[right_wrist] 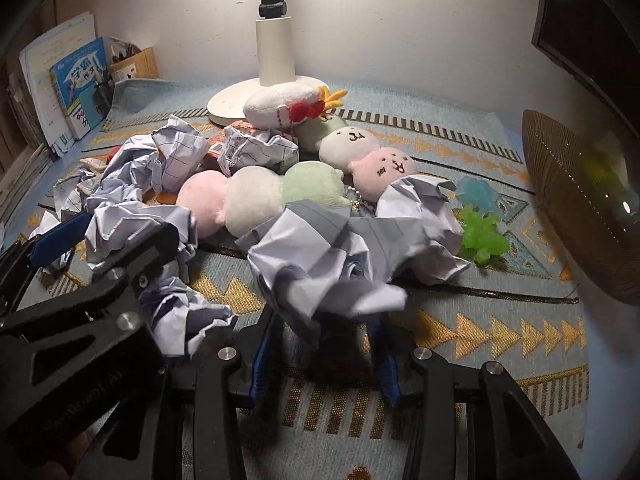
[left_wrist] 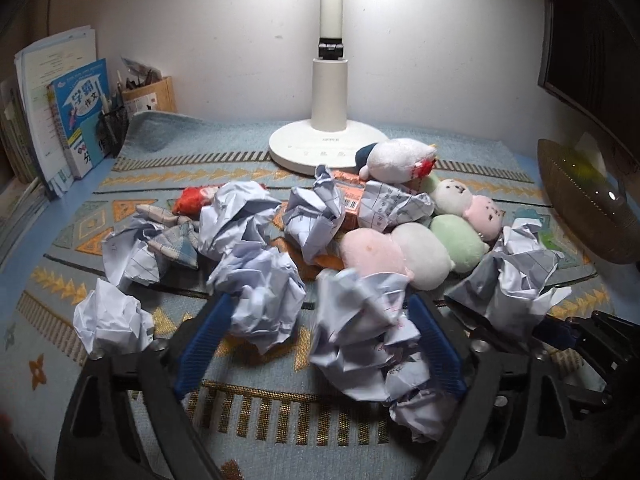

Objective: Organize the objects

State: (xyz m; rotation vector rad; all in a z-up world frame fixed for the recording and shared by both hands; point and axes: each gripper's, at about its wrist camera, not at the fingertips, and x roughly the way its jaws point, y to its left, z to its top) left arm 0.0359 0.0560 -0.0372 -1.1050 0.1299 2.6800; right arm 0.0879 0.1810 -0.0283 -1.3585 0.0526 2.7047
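- Crumpled paper ball is sitting between the left gripper jaws, which are standing wide; only the right pad looks to be touching it, so nothing is being held.
- Right gripper jaws are standing narrow around the base of a second paper wad, apparently pinching it.
- Risk: loose folds are giving way and either wad is slipping back onto the patterned counter cloth.
- Risk: the left gripper is nudging the neighbouring paper ball or the pastel plush toys.
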